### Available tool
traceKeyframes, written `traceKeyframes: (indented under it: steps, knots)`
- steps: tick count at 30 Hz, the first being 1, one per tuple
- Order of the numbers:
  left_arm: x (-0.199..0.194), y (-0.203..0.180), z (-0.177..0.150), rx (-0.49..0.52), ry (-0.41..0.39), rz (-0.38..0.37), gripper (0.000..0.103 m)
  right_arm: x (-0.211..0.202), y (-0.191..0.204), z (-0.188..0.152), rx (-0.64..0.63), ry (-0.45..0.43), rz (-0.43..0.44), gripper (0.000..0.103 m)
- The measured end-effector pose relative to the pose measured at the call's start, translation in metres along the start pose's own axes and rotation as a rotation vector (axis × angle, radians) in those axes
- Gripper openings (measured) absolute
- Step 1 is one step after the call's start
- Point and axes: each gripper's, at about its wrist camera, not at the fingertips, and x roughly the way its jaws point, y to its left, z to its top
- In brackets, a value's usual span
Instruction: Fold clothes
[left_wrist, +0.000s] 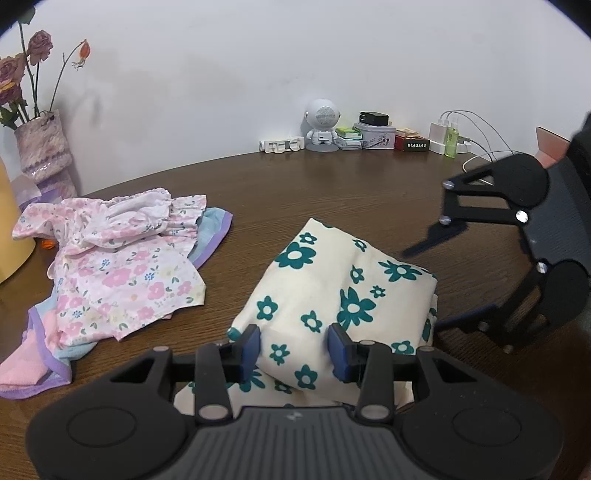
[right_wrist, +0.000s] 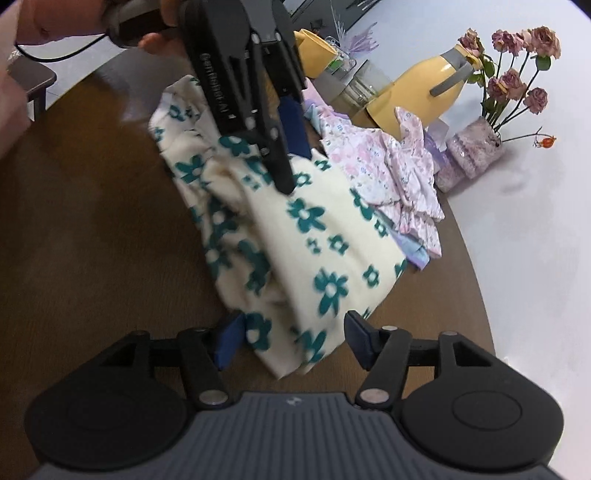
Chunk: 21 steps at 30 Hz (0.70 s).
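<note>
We see a cream garment with teal flowers (left_wrist: 332, 295) bunched in a loose mound on the brown table (left_wrist: 332, 192), close in front of both tools. In the left wrist view, the left gripper (left_wrist: 294, 350) sits at six o'clock with its blue pads (left_wrist: 251, 347) pressed into the near edge of the cloth, so its jaws are clenched on a fold of that garment. The right gripper (left_wrist: 439, 284) shows at three o'clock in that same view, its jaws spread, one finger above the table beyond the cloth and the other beside the garment's right edge. From the right wrist view, the right gripper (right_wrist: 293, 341) has the garment's near corner lying between its pads (right_wrist: 229, 341), yet a gap shows at the right-hand pad, so we read its jaws as released. There the left gripper (right_wrist: 288, 147) comes down from twelve o'clock onto the cloth, held by a hand (right_wrist: 33, 22) at eleven o'clock. A pink floral garment (left_wrist: 122, 258) lies on folded pastel towels (left_wrist: 44, 362) at nine o'clock in the left view, just apart from the cream one. A vase of dried roses (left_wrist: 44, 147) stands behind them by the wall, and a yellow jug (right_wrist: 417, 88) is nearby.
</note>
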Motion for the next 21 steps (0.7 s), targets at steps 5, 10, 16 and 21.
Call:
traceKeyframes:
  steps: [5, 10, 16, 21]
  knots:
    - [0.000, 0.001, 0.000, 0.006, 0.002, -0.003, 0.038, 0.007, -0.004, 0.007, -0.002, -0.008, -0.011, 0.031]
    - [0.000, 0.001, -0.001, 0.005, -0.003, -0.008, 0.038, 0.010, -0.010, 0.001, 0.040, -0.006, 0.011, 0.020]
    - [0.000, 0.002, -0.001, -0.001, -0.007, -0.008, 0.038, 0.012, 0.001, -0.002, 0.033, -0.025, -0.036, 0.020]
    - [0.000, 0.003, -0.001, -0.002, -0.007, -0.009, 0.038, 0.008, -0.003, -0.007, 0.038, -0.036, -0.041, 0.024]
